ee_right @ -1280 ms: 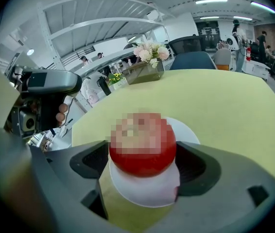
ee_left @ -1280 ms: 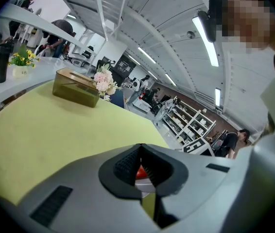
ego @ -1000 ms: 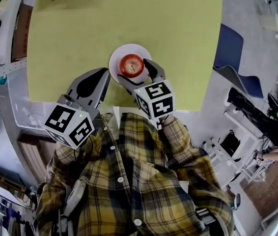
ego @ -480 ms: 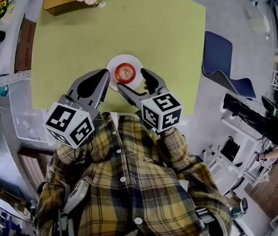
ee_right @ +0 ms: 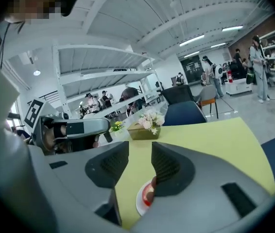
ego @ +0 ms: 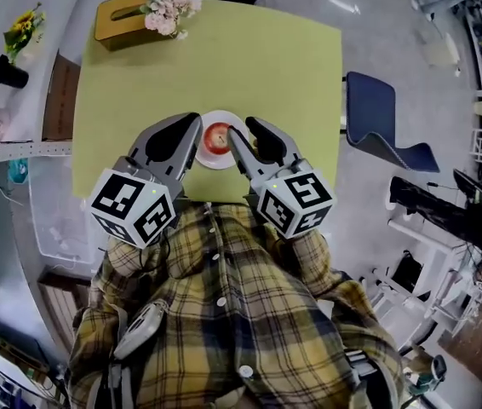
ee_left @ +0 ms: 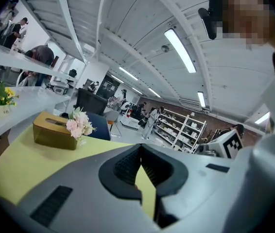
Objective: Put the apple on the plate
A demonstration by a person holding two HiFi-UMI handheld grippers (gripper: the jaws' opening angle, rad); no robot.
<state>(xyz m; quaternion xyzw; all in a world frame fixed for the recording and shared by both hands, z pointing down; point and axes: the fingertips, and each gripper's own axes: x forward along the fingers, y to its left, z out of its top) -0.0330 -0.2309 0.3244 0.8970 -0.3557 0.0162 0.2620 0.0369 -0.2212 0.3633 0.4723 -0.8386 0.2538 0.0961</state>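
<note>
While round apple (ego: 216,137) sits on white plate (ego: 209,159), empty right claw (ee_right: 140,150) has just narrowed.

The square yellow-green counter (ego: 258,75) is seen steeply from above in the head view, almost level (and nearer) in both gripper views. The golden-brown tissue box (ee_left: 50,135) is shared by all three; the round white plate (ee_right: 138,200), by head and right gripper views.
</note>
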